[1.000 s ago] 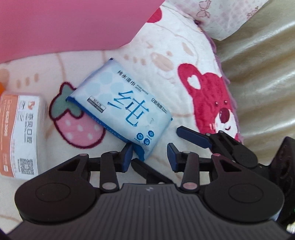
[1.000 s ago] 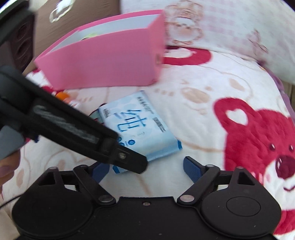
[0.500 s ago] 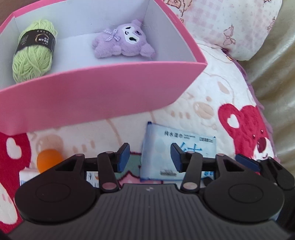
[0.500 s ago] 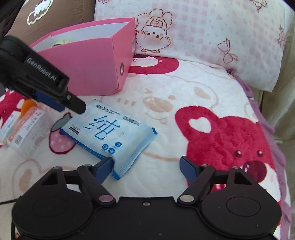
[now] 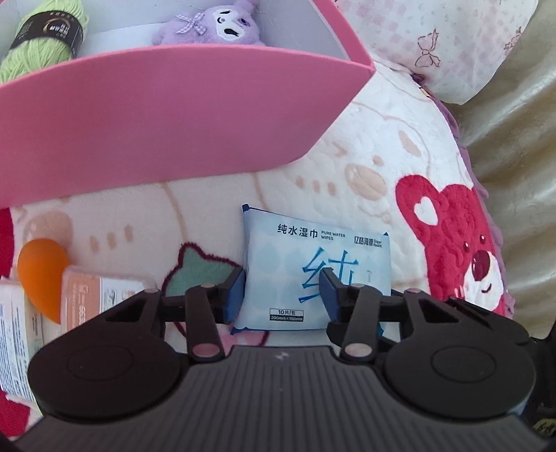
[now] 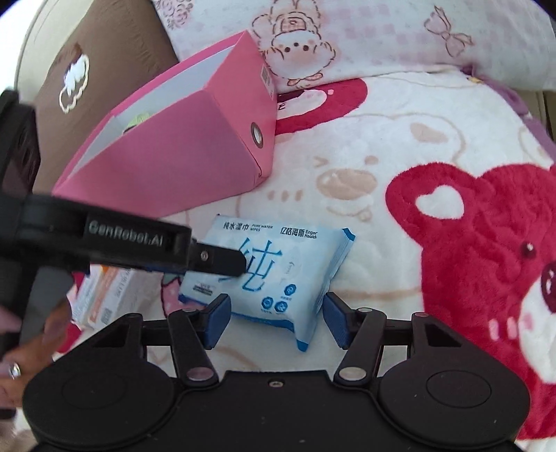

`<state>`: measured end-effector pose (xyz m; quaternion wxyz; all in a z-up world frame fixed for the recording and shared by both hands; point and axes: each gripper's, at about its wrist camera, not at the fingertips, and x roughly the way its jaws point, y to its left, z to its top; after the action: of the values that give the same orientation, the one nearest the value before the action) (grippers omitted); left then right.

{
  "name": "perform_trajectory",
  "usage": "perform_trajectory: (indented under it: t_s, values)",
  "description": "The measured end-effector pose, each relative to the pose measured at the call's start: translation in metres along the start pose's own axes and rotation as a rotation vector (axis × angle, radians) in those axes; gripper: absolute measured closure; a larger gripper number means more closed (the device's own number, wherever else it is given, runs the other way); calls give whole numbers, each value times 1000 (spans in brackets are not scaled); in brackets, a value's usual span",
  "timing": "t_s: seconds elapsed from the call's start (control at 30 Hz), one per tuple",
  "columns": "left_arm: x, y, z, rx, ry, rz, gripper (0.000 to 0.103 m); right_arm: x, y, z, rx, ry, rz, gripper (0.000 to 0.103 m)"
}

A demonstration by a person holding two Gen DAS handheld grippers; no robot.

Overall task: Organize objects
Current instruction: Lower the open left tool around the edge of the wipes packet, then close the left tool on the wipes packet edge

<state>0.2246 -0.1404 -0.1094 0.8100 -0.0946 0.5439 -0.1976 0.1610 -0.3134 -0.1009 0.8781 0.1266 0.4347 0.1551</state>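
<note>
Wipes in a flat pale-blue plastic pack lie on the bear-print fleece blanket just in front of the pink cardboard box, which holds a ball of green yarn and a purple plush toy. In the left wrist view, the left gripper has swung round over the last second from a slanted look at the pack to facing it squarely; its blue-padded fingers stand part open astride the pack's near-left part and clamp nothing. That suggests the pack is the next thing bound for the box. Its print reads "PURE WATER WIPES", "10片/包" and "200mm×150mm". An orange teardrop sponge and an orange-and-white carton lie to the left. In the right wrist view, the right gripper hangs wide open and empty just short of the pack, about as it was half a second ago, while the left gripper's tip, earlier above the pack's far corner, now reaches over its left side. "GenRobot.AI" shows on that tool's body, "Enger Health" on the pack.
</note>
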Motion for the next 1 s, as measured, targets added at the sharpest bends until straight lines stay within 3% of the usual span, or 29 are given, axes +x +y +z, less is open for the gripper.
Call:
perform_trajectory:
  t_s: [0.17,0.4,0.7,1.0]
  values:
    - [-7,5,-14,-54,43,-39,66,-4,9,-4,-52,23,-6,39]
    - [-3,16,-26,-116,32,-47,69,-1,8,-9,-76,32,-46,43]
    - [-5,14,-34,-85,-13,-68,72,-2,16,-14,-112,20,-62,43]
    - [-14,12,-41,-80,-6,-73,73,-9,25,-20,-149,22,-67,42]
